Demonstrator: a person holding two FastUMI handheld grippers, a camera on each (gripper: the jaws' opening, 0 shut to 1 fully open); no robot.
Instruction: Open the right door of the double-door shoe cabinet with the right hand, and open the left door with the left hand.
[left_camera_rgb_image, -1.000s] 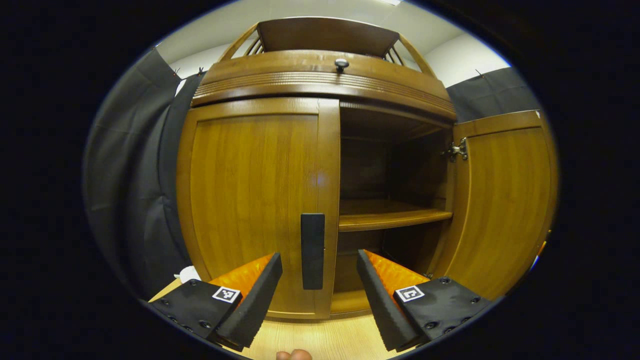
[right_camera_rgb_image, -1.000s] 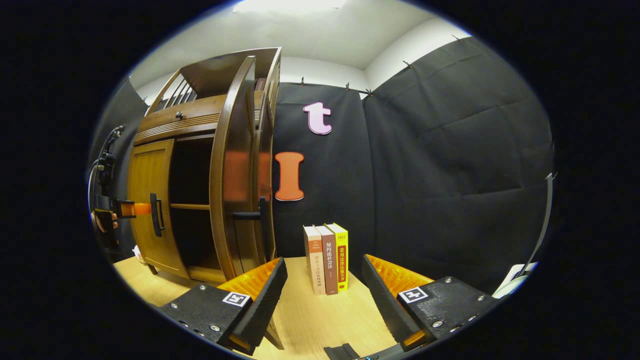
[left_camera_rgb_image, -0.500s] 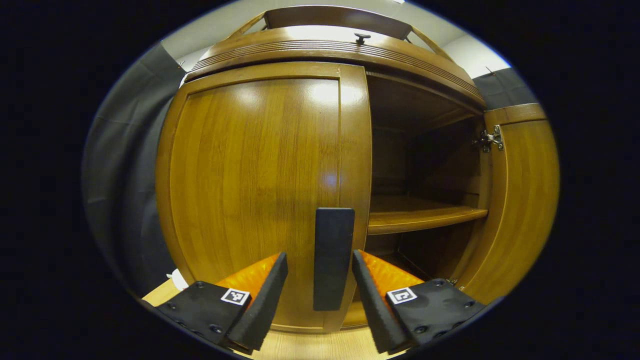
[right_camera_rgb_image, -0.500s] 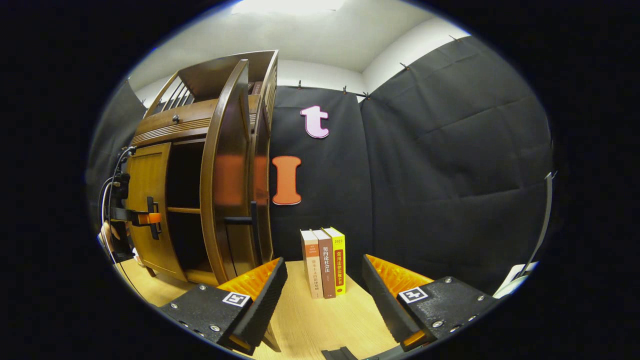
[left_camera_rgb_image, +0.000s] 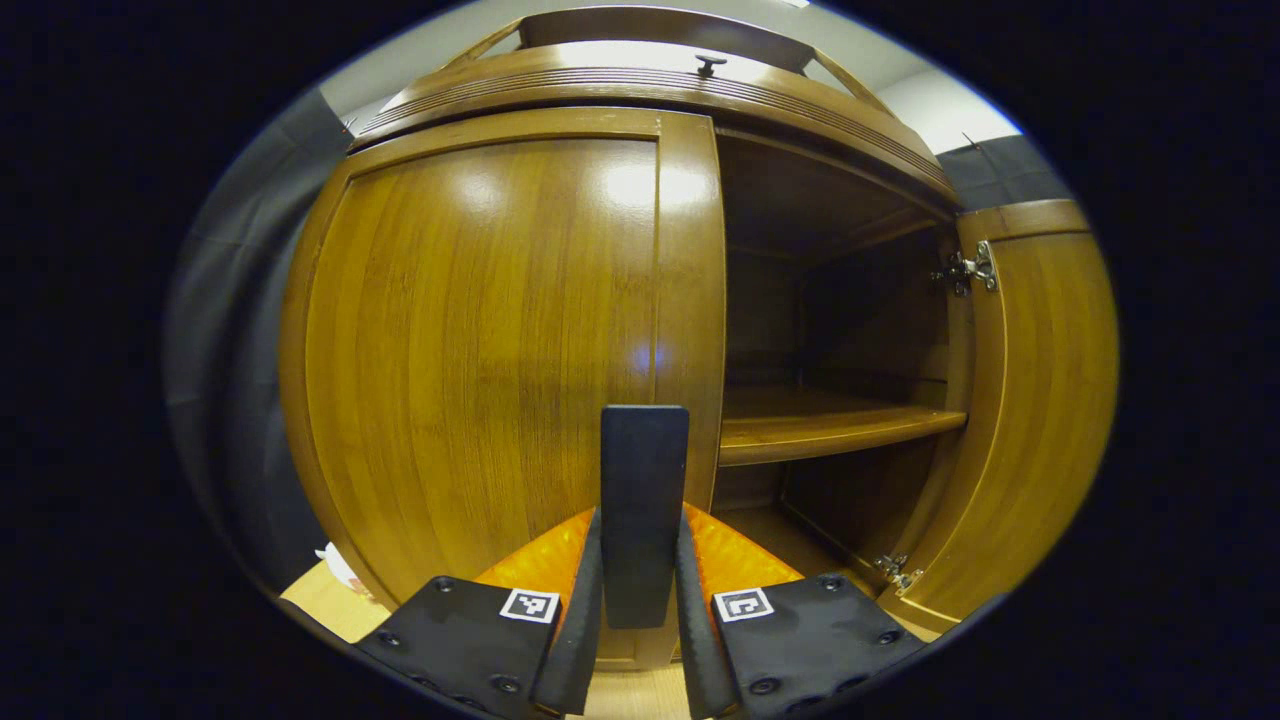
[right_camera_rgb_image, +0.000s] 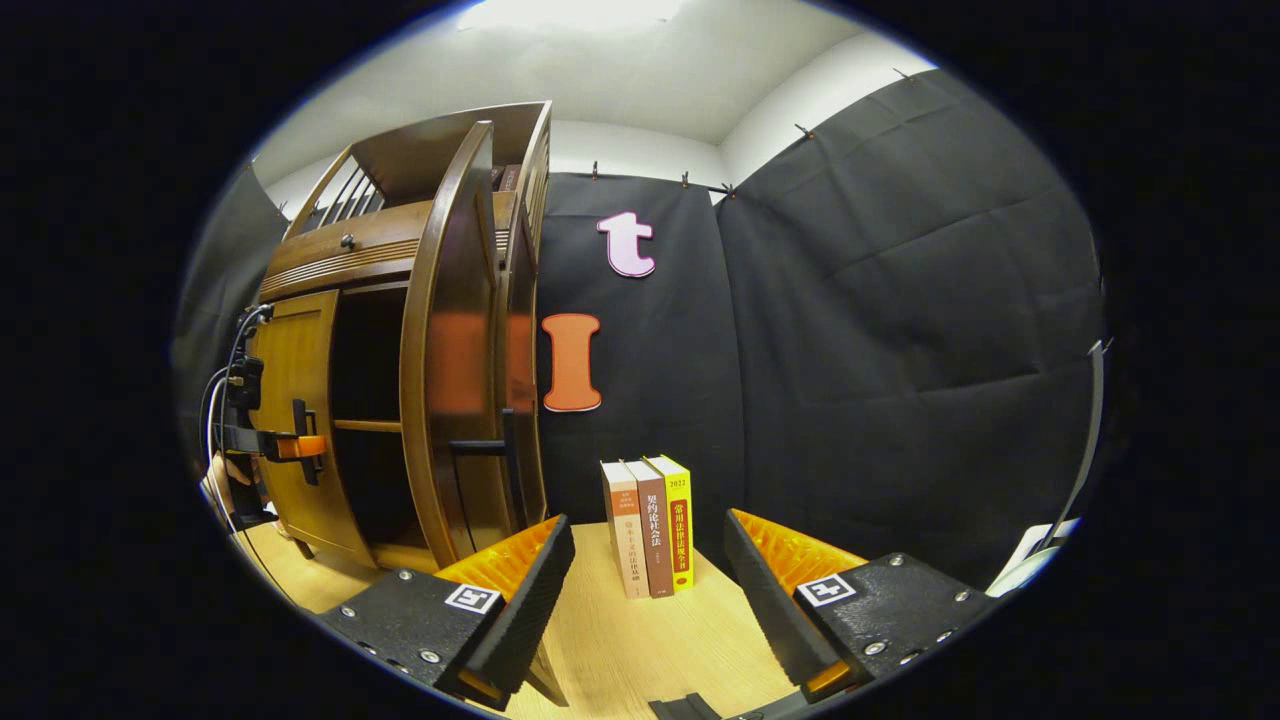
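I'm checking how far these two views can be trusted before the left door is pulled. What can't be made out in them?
- Behind the left door: hidden by the closed panel, left gripper view.
- Back of the cabinet interior: too dark, left gripper view.
- Lower end of the door handle: covered by the left gripper.
- Book titles: too small, right gripper view.
- White thing at the right rim: cut off by the edge.
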